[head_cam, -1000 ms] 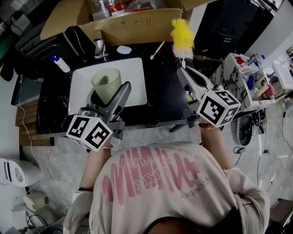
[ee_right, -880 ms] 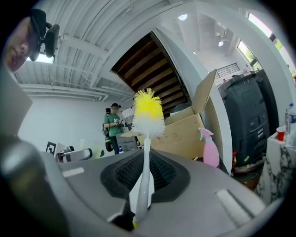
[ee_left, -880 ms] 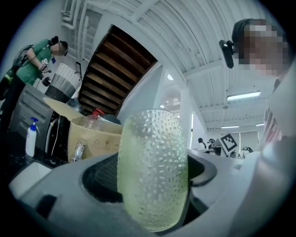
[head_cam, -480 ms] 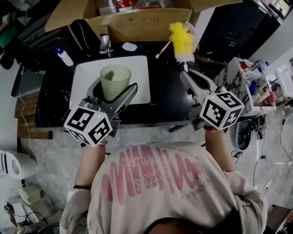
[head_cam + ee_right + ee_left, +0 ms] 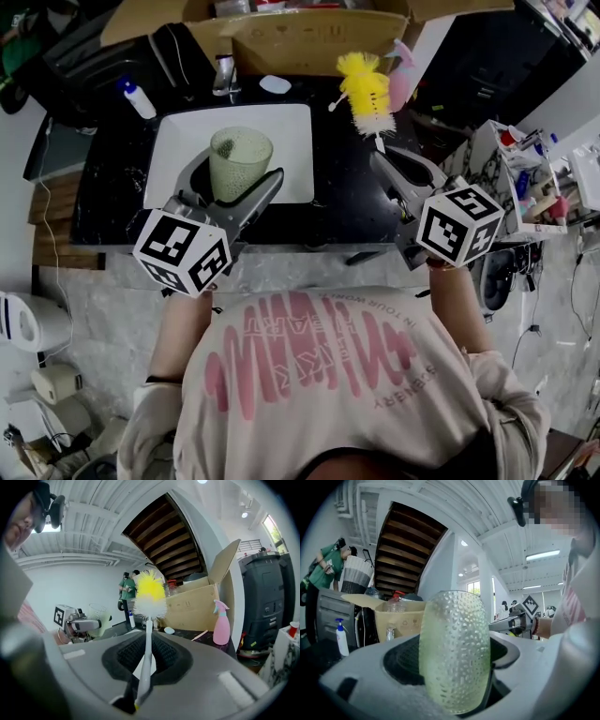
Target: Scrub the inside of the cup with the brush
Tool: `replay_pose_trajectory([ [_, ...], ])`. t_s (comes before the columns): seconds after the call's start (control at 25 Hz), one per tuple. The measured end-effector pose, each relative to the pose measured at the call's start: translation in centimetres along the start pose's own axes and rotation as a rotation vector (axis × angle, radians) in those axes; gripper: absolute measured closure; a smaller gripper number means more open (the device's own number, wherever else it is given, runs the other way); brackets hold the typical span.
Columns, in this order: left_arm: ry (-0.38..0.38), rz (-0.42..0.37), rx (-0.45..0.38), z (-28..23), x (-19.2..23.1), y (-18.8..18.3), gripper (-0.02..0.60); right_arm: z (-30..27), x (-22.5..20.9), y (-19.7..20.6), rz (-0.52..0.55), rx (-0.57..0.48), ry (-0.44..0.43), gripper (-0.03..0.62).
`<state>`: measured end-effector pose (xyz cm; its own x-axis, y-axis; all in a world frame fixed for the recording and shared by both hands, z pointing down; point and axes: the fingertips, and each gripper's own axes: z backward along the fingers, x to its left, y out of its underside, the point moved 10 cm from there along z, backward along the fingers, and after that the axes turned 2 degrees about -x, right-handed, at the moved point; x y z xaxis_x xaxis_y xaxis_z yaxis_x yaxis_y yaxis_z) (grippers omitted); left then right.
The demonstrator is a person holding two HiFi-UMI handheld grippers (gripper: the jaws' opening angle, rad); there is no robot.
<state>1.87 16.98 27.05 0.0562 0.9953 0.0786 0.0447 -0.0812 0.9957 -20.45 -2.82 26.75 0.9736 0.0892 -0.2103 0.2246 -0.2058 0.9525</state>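
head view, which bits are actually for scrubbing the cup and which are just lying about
For the job:
- cup, between the jaws of the left gripper
- brush, its handle between the jaws of the right gripper

Just lying about:
- pink spray bottle
- blue-capped pump bottle
- cardboard box

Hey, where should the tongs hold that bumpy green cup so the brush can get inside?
Around the side wall, below the rim, coming from the side. The cup is round with its mouth on top, so that leaves the opening free for the brush. The left tongs already clamp it this way.
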Motion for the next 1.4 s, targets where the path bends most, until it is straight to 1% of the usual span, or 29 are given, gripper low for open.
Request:
replay_pose_trajectory([
  [0.12,-0.017,-0.038,0.024,0.1,0.0,0.1,0.206,-0.2,0.2,0.3,0.038,0.054,-0.029,0.545],
  [0.2,-0.024,-0.051,0.032,0.1,-0.1,0.2,0.207,-0.4,0.3,0.4,0.033,0.081,-0.061,0.545],
  [0.32,-0.029,-0.062,0.043,0.1,-0.3,0.5,0.206,-0.5,0.5,0.7,0.031,0.108,-0.102,0.545],
  [0.44,-0.03,-0.061,0.052,0.1,-0.4,0.8,0.206,-0.6,0.9,0.8,0.056,0.139,-0.137,0.545],
  [0.76,-0.029,-0.054,0.071,-0.2,-0.7,1.4,0.207,-1.4,1.9,1.4,0.186,0.251,-0.214,0.545],
  [0.96,-0.032,-0.067,0.088,-0.2,-1.0,1.4,0.207,-1.6,2.6,1.2,0.249,0.295,-0.275,0.545],
  [1.12,-0.038,-0.067,0.099,0.1,-1.0,1.5,0.206,-1.9,3.0,1.0,0.308,0.332,-0.309,0.545],
  [1.28,-0.035,-0.099,0.132,0.4,-0.7,1.6,0.206,-2.0,3.5,0.7,0.375,0.371,-0.343,0.545],
  [1.4,-0.033,-0.146,0.188,0.6,-0.6,1.9,0.207,-2.0,3.9,0.4,0.436,0.396,-0.355,0.545],
])
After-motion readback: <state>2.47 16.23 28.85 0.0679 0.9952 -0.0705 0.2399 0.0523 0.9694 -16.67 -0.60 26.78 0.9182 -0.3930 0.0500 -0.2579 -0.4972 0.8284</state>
